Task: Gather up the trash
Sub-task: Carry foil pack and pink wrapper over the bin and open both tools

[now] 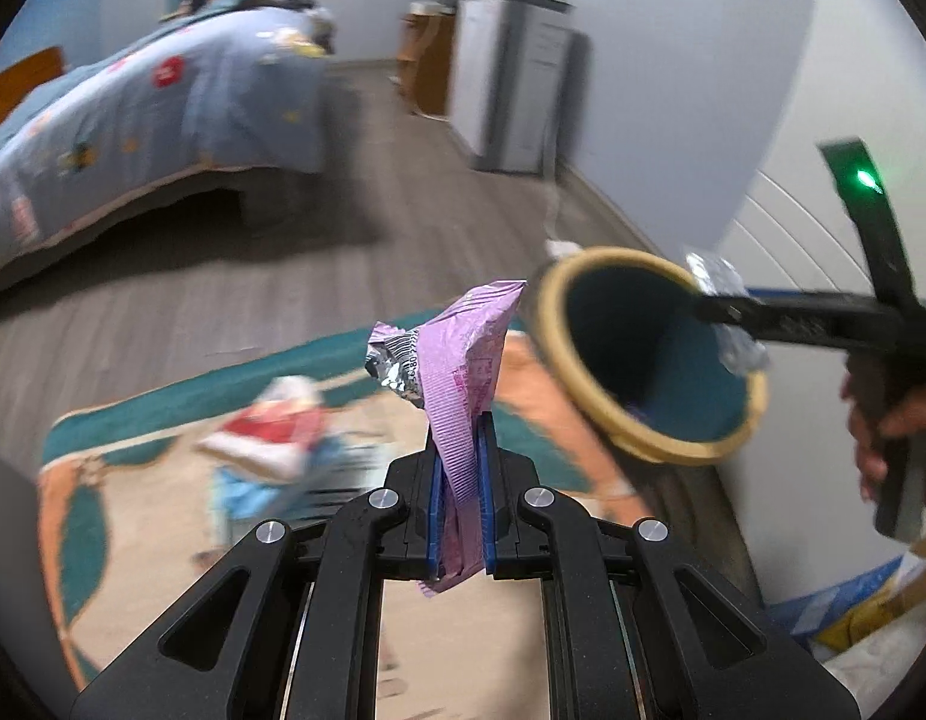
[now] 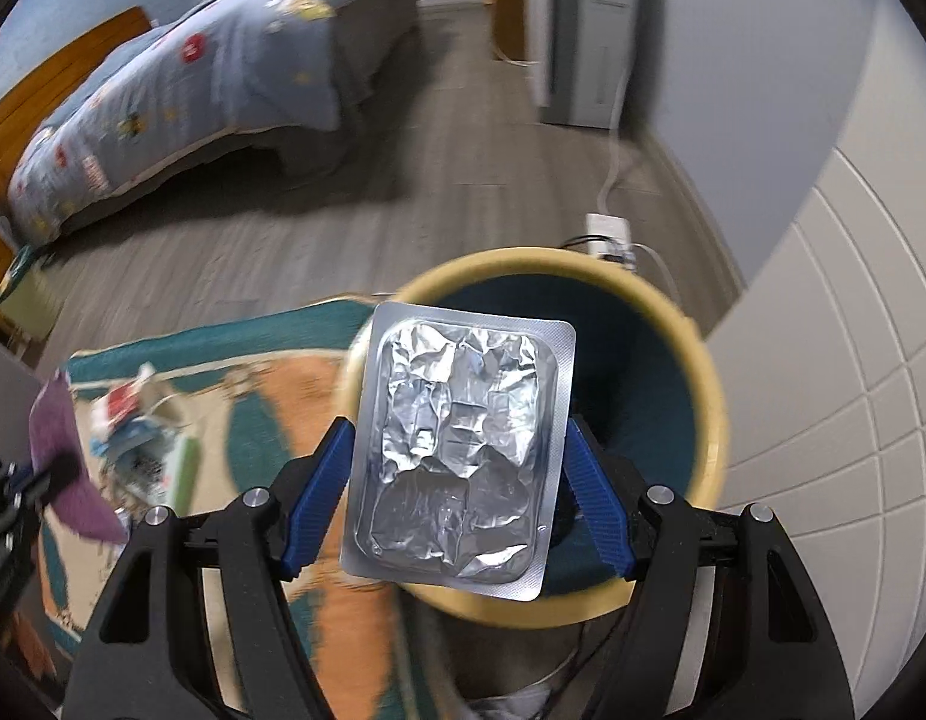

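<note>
Left wrist view: motion blur hides detail on the rug (image 1: 133,510), and the litter pile (image 1: 271,438) lying on it cannot be made out item by item. The bin (image 1: 649,354) is sharp only at its yellow rim; its dark inside shows no readable contents. The base of the left gripper (image 1: 461,438) is cut off by the frame edge.

The left gripper is fully closed on a pink wrapper (image 1: 463,372), which stands up between the blue pads, its torn silver end folded to the left. The wrapper is just left of the bin rim, not over the opening.

The right gripper (image 2: 457,480) stands wide, its blue pads pressing both long edges of a silver blister pack (image 2: 457,450). The pack is upright and hangs over the near part of the bin opening. A hand (image 1: 895,450) grips the right gripper's handle.

The bin stands at the rug corner, near the wall (image 2: 823,420), with a power strip (image 2: 610,234) behind it. Open wood floor (image 2: 343,228) lies between the rug and the bed (image 2: 181,90).
</note>
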A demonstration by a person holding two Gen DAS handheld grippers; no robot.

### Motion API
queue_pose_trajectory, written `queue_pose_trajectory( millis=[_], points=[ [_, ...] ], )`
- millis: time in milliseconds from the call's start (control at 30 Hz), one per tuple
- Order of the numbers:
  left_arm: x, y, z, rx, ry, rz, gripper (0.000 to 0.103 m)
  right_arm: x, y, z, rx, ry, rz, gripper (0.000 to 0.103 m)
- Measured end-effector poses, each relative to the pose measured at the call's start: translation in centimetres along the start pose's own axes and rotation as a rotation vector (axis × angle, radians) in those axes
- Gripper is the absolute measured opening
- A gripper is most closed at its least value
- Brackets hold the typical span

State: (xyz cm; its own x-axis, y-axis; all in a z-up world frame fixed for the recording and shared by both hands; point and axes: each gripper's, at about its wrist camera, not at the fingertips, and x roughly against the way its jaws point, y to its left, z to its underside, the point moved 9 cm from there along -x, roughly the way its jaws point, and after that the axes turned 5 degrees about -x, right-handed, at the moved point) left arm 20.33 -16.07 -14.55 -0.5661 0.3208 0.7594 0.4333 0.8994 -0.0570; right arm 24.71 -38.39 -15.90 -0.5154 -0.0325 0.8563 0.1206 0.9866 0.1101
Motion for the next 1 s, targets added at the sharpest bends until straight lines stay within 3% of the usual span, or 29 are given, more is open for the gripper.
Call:
queue_pose_trajectory(
  millis=[133,433,767,867,933,1000],
  points=[
    [-1.9,-4.4,-1.3,-0.084,0.027,0.064,0.011,-1.0,-3.2,-0.1,-0.064,0.006,0.020,0.070],
    [-7.3,-10.1,-4.4,-0.139,0.088,0.184,0.011,-2.3,-7.1,0.4,-0.186,0.024,0.026,0.070],
    [-13.1,-12.4,-4.7,-0.189,0.130,0.207,0.011,-2.8,-8.2,0.3,-0.216,0.027,0.010,0.070],
    [-13.2,-12.2,-5.1,-0.191,0.106,0.194,0.030,-2.7,-8.2,0.0,-0.215,0.009,0.003,0.071],
    [-13.0,-11.9,-5.2,-0.192,0.088,0.191,0.058,-2.7,-8.3,-0.2,-0.243,0.001,-0.017,0.075],
    [-12.9,-11.6,-5.1,-0.192,0.070,0.186,0.065,-2.6,-8.4,-0.5,-0.263,-0.014,-0.025,0.083]
  ],
)
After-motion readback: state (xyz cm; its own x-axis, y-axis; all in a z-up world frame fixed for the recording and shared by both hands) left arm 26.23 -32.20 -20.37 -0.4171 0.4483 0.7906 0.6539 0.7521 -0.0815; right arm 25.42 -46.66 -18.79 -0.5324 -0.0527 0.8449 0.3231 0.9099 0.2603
